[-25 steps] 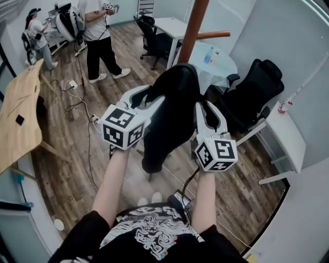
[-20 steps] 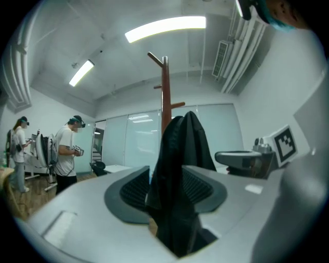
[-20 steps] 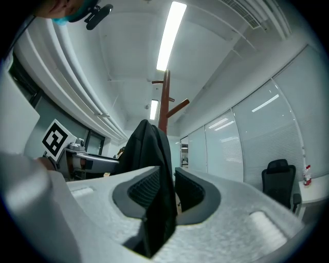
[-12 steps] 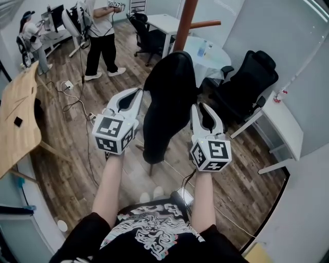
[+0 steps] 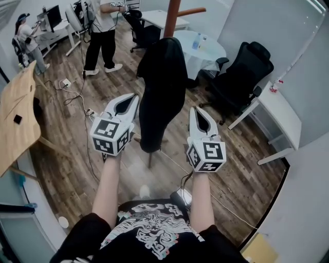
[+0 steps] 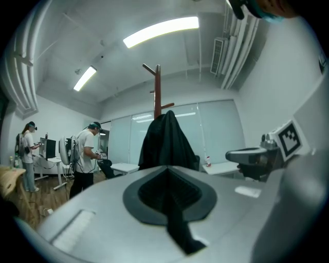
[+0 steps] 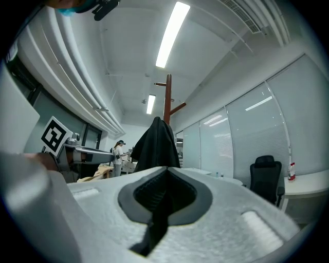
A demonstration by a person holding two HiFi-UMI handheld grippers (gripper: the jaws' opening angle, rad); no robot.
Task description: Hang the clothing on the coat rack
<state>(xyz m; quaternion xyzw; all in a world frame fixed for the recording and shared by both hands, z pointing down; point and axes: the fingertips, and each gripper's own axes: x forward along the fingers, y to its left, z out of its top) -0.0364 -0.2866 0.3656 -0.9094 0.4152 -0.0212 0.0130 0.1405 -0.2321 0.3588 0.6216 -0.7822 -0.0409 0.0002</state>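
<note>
Black clothing (image 5: 162, 87) hangs draped over the top of the brown wooden coat rack (image 5: 172, 15), falling in long folds down the pole and ending above the plank floor (image 5: 72, 154). It sits in the middle of the scene, beyond both grippers and touched by neither.

On the near left, the left gripper (image 5: 134, 96) points at the garment's left edge. Its jaws are pressed together with nothing between them, and its tip is just beside the fabric but apart from it. On the near right, the right gripper (image 5: 196, 109) is also closed and empty, its tip a little off the garment's right edge. In both gripper views the dark pads meet in a seam, and the hung clothing shows beyond them with the rack's pole and pegs rising above it.

To the far right of the rack stands a round white table (image 5: 211, 54) with a bottle (image 5: 196, 42) on it. A black office chair (image 5: 241, 77) sits right of that, next to a white desk (image 5: 280, 115). A light wooden table (image 5: 18, 113) fills the left edge. Two people (image 5: 103, 31) stand at the far left by the desks.
</note>
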